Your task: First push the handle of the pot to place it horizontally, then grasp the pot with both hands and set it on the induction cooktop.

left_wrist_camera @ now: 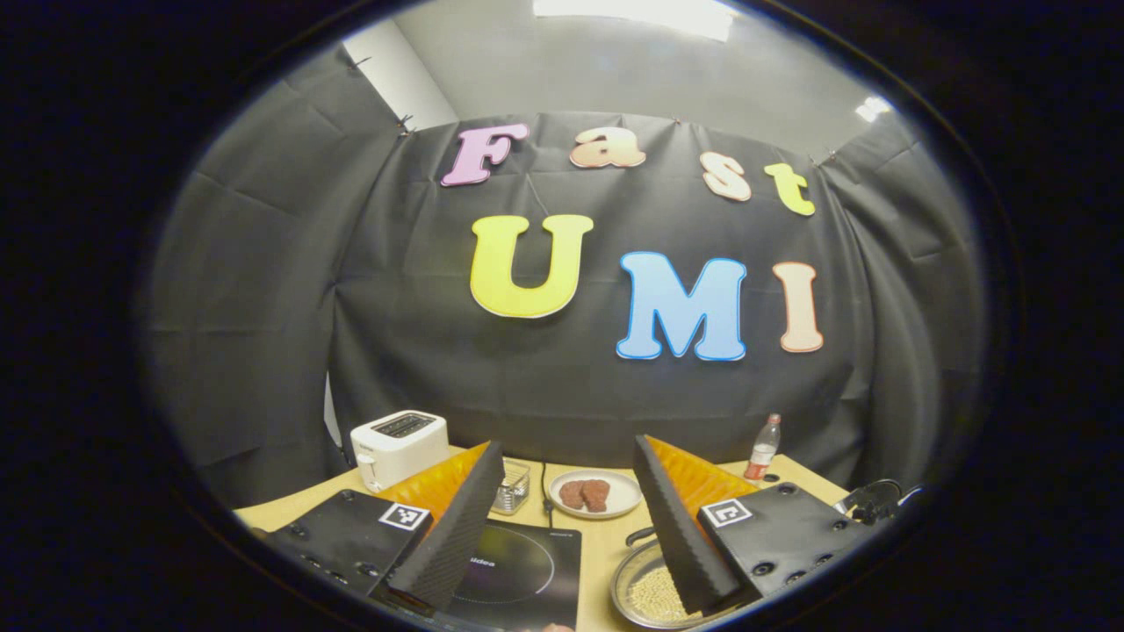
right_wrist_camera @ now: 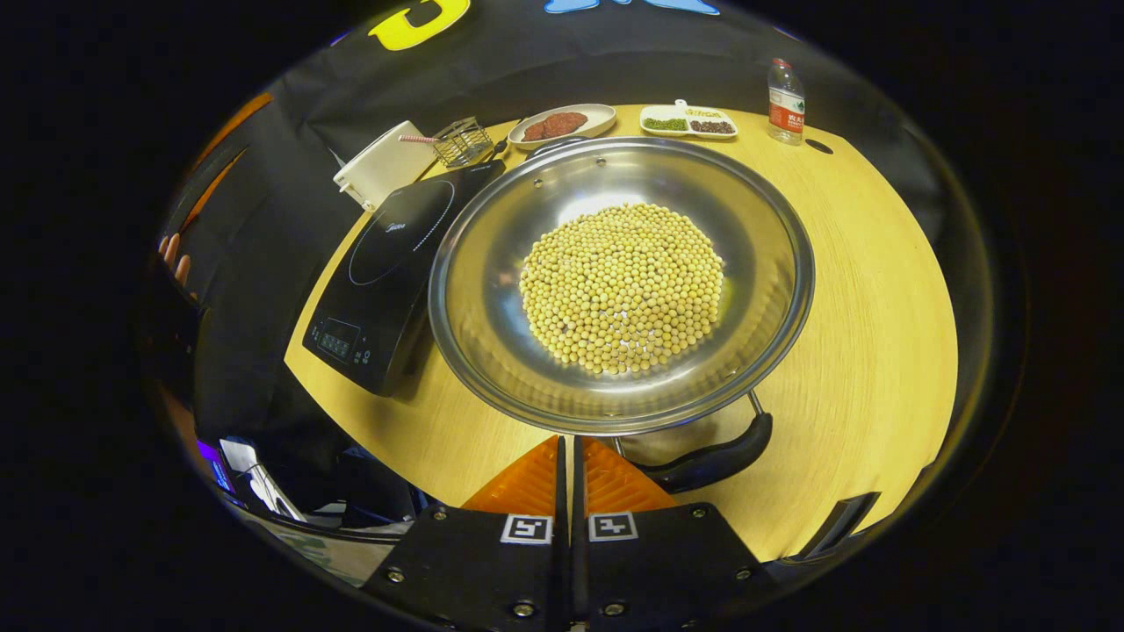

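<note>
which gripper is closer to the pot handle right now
Right. The right gripper sits shut just beside the pot handle, below the pot's rim. The left gripper is open, raised over the cooktop.

My left gripper (left_wrist_camera: pixel 566 527) has two flat, matte black finger blocks, each dotted with small round screws and carrying a square black-and-white coded marker near its inner corner. Wedge-shaped fingers (left_wrist_camera: pixel 457 535) rise from these blocks, ribbed with fine ridges on their faces. A looped black cable sits at its far right edge. My right gripper (right_wrist_camera: pixel 569 456) is built alike: two black blocks with bright screw heads along the lower edge, a square coded marker on each, and ridged fingers (right_wrist_camera: pixel 615 483) tapering forward.
</note>
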Action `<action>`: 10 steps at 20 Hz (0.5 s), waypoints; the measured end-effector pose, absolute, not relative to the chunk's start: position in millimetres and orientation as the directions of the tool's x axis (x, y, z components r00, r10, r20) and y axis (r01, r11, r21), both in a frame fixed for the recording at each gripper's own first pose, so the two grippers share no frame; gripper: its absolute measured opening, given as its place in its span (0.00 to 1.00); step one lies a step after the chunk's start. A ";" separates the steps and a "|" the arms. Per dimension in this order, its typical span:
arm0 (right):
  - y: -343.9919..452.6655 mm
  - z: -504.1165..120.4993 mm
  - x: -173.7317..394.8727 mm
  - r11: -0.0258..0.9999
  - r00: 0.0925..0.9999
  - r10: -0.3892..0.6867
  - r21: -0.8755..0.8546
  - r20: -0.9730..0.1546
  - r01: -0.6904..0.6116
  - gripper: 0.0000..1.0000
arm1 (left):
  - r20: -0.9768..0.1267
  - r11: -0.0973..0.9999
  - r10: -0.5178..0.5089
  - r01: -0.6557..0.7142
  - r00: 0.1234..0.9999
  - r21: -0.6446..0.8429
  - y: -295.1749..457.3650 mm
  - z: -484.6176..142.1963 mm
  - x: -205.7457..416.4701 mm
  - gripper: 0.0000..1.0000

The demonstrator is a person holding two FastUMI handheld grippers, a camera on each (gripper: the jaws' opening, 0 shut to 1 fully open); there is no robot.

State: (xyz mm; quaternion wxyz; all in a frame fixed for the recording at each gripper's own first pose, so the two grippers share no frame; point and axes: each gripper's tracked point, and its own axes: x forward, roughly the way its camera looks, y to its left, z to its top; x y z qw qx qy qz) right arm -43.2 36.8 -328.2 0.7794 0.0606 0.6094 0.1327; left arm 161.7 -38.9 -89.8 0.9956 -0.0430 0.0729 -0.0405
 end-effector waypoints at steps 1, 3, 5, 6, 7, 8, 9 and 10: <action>29.4 -329.0 -41.3 0.960 0.218 0.271 0.247 -0.938 -0.135 0.01 | -0.144 0.994 -0.082 0.071 0.986 -0.086 -41.9 -91.0 162.9 0.96; 14.9 -331.7 -37.2 0.964 0.209 0.252 0.226 -0.945 -0.139 0.01 | -0.152 0.994 -0.078 0.066 0.985 -0.083 -48.2 -92.4 163.4 0.96; 1.3 -334.1 -31.7 0.968 0.203 0.232 0.205 -0.951 -0.145 0.01 | -0.155 0.995 -0.069 0.057 0.985 -0.081 -53.2 -93.7 165.2 0.96; -5.6 -334.8 -29.3 0.970 0.201 0.222 0.194 -0.954 -0.149 0.01 | -0.155 0.996 -0.063 0.051 0.986 -0.079 -54.4 -92.7 166.8 0.96; -11.7 -335.6 -26.4 0.971 0.197 0.213 0.185 -0.957 -0.153 0.01 | -0.156 0.996 -0.057 0.046 0.986 -0.075 -56.3 -92.7 168.0 0.96; -17.4 -337.3 -24.3 0.971 0.190 0.202 0.172 -0.961 -0.166 0.01 | -0.156 0.997 -0.052 0.041 0.986 -0.071 -57.7 -91.4 168.4 0.96; -23.1 -340.0 -23.1 0.971 0.189 0.188 0.154 -0.964 -0.184 0.01 | -0.158 0.997 -0.046 0.036 0.986 -0.068 -58.4 -92.7 169.4 0.99; -29.7 -341.4 -20.9 0.970 0.189 0.170 0.130 -0.967 -0.206 0.01 | -0.160 0.997 -0.040 0.030 0.986 -0.066 -60.6 -93.2 169.6 0.99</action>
